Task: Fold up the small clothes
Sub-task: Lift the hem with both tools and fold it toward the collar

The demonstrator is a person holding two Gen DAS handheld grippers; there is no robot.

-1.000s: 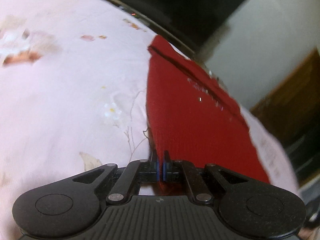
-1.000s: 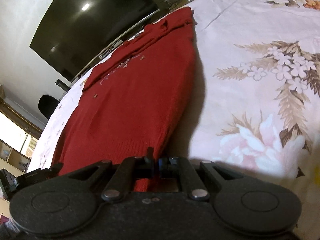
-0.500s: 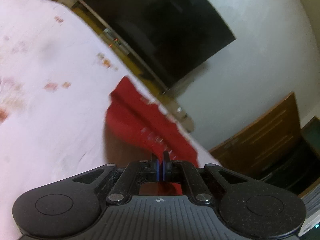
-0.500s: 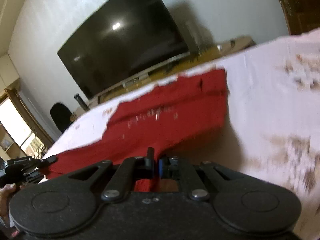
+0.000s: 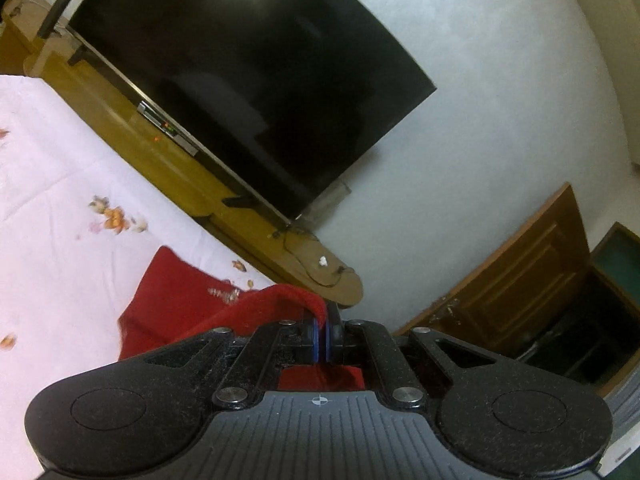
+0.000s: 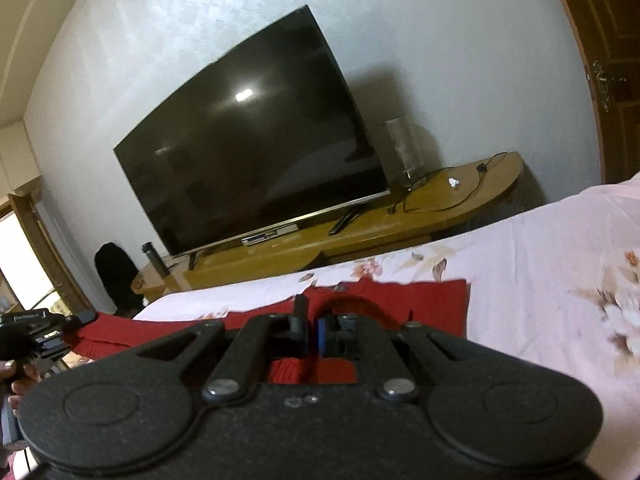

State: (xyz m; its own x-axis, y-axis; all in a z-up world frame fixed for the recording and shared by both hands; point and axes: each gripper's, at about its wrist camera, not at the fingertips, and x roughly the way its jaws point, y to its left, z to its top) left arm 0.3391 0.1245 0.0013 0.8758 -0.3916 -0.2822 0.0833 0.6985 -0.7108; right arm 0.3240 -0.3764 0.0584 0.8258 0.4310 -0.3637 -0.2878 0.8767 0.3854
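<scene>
Left gripper (image 5: 322, 330) clamped tight on edge of red sweater (image 5: 176, 300); knit loops up over blue pads, more red visible below jaws. Rest of sweater lies on floral sheet (image 5: 48, 184), sparkly trim near its far edge. Beyond bed: wooden stand (image 5: 168, 160) with dark TV (image 5: 248, 80), cable on stand's end. Grey wall, brown door (image 5: 516, 280) at right.

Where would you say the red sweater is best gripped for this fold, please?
At its near hem, one corner in each gripper, coming in low from the near side of the bed. The red sweater lies lengthwise away from the person, so its hem is the edge that can be carried over the body. The left gripper and right gripper are both shut on that edge.
</scene>
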